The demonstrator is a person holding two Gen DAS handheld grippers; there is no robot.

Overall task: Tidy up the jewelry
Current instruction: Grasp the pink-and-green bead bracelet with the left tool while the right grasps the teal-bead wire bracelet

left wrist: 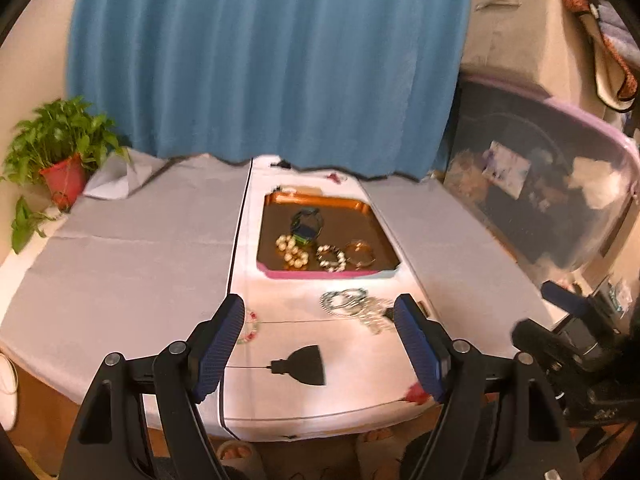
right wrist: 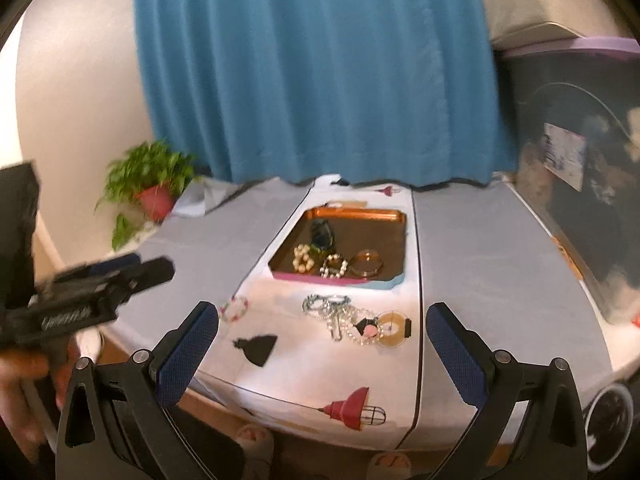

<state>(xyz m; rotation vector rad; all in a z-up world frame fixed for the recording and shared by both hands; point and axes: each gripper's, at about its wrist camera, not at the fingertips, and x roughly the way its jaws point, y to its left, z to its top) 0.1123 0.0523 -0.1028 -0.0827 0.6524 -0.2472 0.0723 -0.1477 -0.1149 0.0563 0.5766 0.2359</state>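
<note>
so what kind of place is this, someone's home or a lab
Most likely a room in a home: a cloth-covered table before a blue curtain, a potted plant in the corner, and a copper tray of bracelets.

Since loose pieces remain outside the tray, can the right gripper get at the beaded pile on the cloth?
Probably yes: the right gripper is open and empty, and the beaded pile lies uncovered ahead of it, short of the tray.

Ahead of you, a pleated blue curtain (left wrist: 260,60) hangs behind the cloth-covered surface (left wrist: 120,256); a leafy green plant in a red pot (left wrist: 64,152) stands at its far left corner.
</note>
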